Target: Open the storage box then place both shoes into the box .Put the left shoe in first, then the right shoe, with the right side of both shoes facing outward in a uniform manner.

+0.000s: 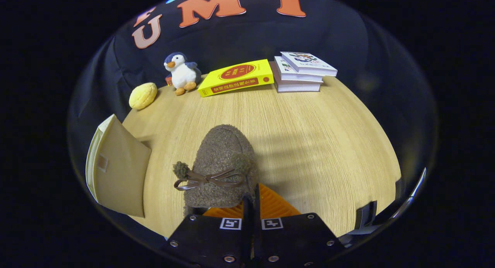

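At the far left, near the table edge, the storage box [116, 167] is standing with its beige flap raised, so it is reading as already opened. Farther back, a yellow bun-shaped toy [143, 95], a plush penguin [181, 73], a yellow book [236, 77] and a stack of books [301, 71] are lying along the far side of the wooden table [317, 144], well apart from the work.

In the centre, a brown fleece shoe [220, 163] with a thin leather bow is hanging toe-away, just ahead of the fingers; its rear edge is appearing pinched at the gripper [251, 200], whose fingers are standing almost together, seemingly clamping the collar.

The shoe is looking light, soft and easily deformed, with a fuzzy, non-slippery surface; the upper is likely sagging under its own weight. A hold on the firmer heel rim or near the sole is probably serving best, rather than on the bow, which could pull loose.
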`<action>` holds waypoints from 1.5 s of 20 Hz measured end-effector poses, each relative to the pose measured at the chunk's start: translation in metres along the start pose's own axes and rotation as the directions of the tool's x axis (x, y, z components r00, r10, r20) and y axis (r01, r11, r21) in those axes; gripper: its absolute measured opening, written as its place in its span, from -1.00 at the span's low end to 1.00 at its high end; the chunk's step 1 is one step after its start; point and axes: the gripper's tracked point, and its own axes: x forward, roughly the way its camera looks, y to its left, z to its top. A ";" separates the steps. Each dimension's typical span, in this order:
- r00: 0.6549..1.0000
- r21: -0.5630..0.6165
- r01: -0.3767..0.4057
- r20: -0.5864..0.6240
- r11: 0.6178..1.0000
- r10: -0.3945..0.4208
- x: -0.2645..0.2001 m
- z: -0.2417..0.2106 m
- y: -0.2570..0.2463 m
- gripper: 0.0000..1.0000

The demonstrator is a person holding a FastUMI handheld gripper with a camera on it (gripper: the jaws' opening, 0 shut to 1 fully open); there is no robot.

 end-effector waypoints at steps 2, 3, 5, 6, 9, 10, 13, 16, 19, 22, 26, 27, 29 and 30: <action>1.000 0.020 -0.008 0.013 1.000 0.008 -0.022 0.011 0.025 -0.91; 1.000 0.025 -0.017 0.021 1.000 0.016 -0.032 0.017 0.039 -0.91; 0.999 0.024 -0.041 0.035 0.999 0.040 -0.051 0.028 0.070 -0.91; 0.998 0.024 -0.052 0.035 0.998 0.051 -0.058 0.031 0.085 -0.91; 0.996 0.026 -0.090 0.026 0.996 0.089 -0.075 0.039 0.132 -0.91; 0.995 0.027 -0.102 0.023 0.994 0.101 -0.080 0.041 0.148 -0.91; 0.990 0.018 -0.141 0.021 0.990 0.141 -0.091 0.046 0.195 -0.91; 0.984 -0.017 -0.178 0.023 0.984 0.178 -0.098 0.050 0.241 -0.91; 0.981 -0.049 -0.192 0.008 0.980 0.192 -0.096 0.045 0.277 -0.92; 0.980 -0.088 -0.198 -0.009 0.976 0.198 -0.089 0.039 0.308 -0.92; 0.983 -0.132 -0.182 -0.052 0.974 0.176 -0.072 0.023 0.333 -0.91; 0.985 -0.134 -0.169 -0.061 0.976 0.162 -0.067 0.019 0.335 -0.91; 0.988 -0.145 -0.138 -0.084 0.980 0.127 -0.056 0.012 0.334 -0.91; 0.989 -0.154 -0.125 -0.095 0.980 0.112 -0.052 0.009 0.333 -0.90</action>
